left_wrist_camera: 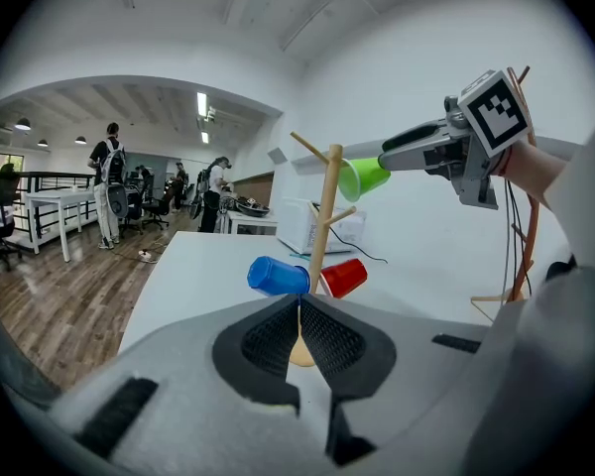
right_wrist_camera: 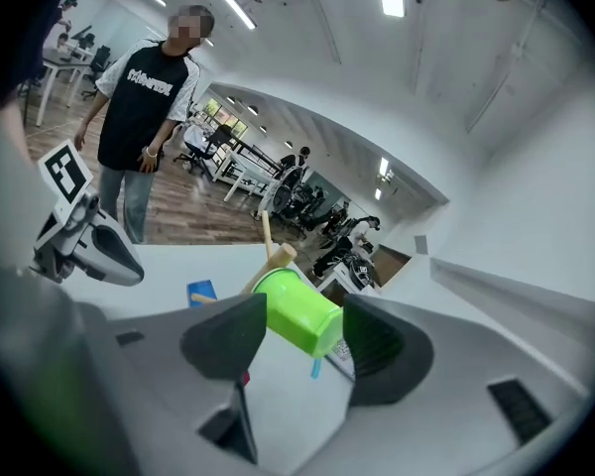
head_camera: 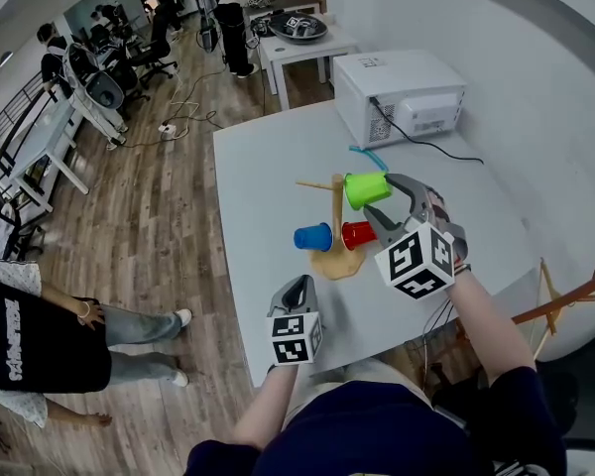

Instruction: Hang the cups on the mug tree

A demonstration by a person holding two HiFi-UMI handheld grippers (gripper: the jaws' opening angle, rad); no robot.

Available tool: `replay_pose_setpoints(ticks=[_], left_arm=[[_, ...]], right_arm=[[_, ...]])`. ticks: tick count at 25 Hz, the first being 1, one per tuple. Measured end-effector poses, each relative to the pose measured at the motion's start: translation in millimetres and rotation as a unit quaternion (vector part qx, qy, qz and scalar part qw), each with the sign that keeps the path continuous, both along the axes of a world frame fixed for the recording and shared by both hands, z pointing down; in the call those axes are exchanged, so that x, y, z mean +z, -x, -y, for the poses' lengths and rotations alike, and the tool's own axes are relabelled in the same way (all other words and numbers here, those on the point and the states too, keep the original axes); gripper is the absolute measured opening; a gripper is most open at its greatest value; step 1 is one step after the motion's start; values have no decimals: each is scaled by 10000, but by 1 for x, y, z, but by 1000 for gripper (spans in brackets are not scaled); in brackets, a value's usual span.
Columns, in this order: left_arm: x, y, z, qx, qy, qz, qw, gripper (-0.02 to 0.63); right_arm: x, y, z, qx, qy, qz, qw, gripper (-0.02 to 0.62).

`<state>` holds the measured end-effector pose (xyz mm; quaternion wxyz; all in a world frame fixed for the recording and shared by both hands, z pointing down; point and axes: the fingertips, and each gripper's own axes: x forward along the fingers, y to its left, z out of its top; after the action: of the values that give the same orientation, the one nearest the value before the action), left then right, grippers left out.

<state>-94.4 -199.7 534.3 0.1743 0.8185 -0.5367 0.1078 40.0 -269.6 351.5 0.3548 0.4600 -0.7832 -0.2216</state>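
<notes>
Green plastic cup point(head_camera: 367, 188) lies on its side between the jaws of the right gripper point(right_wrist_camera: 299, 333). The pads press on its rim end and its base end, a firm grasp. The cup's mouth faces the upright of the wooden mug tree point(head_camera: 337, 216) at an upper peg; whether the peg already sits inside the cup cannot be told.

The tree stands near the middle of the grey desk point(head_camera: 268, 177), somewhat toward the near edge. A blue plastic cup point(head_camera: 313, 236) and a red plastic cup point(head_camera: 357, 234) hang on lower pegs, one on each side of the upright. The left gripper point(left_wrist_camera: 299, 315) is clenched on nothing, near the desk's near edge and apart from the tree.

Risks, as judged:
- Nothing steadies the tree base, so a sideways push from the right gripper could tip or slide it and shake off the two hung cups.
- Letting go before the peg is well inside the mouth would drop the green cup onto the desk.
- A hard squeeze could dent the thin wall.

Writing: none legible. Each gripper's cube carries black-and-white square markers. The label on the white microwave oven point(head_camera: 397, 87) at the desk's far corner is too small to read.
</notes>
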Motion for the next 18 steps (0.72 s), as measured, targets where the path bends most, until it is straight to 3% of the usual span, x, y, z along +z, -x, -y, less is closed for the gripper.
replay_pose_setpoints(ticks=[7,11,18], left_arm=[[-8,-8,-14,-178,-26,14,9998,20],[-17,-15,-27,-291,-80,-6,9995,20],[-26,-24,-52,-456,-122,9,9989,20]], right_arm=[[3,-5,-25,-49,133,662,9977,237],[5,-11,-42,8,120,1031,9946,129],[15,-19,-73,36,271,1629,9863,50]])
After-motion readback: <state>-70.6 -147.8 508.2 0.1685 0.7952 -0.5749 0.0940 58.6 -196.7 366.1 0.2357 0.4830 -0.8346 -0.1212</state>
